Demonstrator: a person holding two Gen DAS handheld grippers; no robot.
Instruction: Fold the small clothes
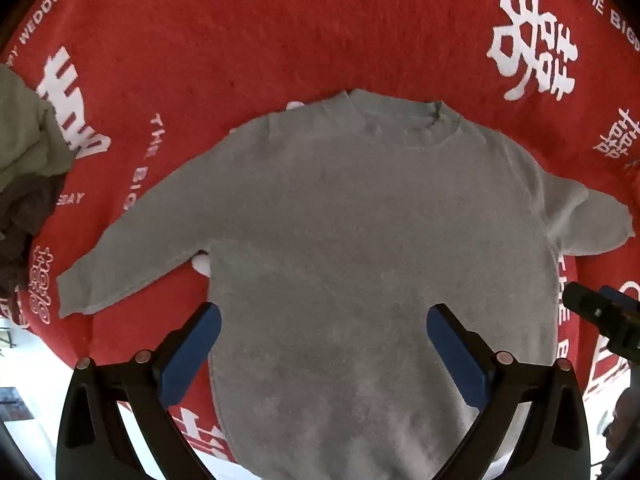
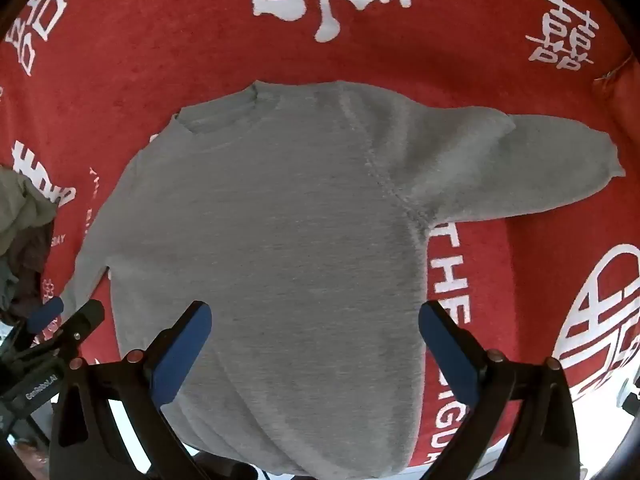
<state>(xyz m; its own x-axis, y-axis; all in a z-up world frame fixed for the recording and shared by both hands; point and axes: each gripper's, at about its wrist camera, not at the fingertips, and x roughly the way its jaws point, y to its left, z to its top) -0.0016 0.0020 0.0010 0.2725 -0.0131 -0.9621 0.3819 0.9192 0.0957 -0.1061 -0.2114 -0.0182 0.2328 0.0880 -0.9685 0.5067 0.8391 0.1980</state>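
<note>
Lying flat on the red cloth ahead of both tongs, the grey sweater has its collar at the far end and both sleeves spread outward. The left tongs are wide open, holding nothing, above the hem. The right tongs are likewise wide open and empty. A clothes pile sits far left.
</note>
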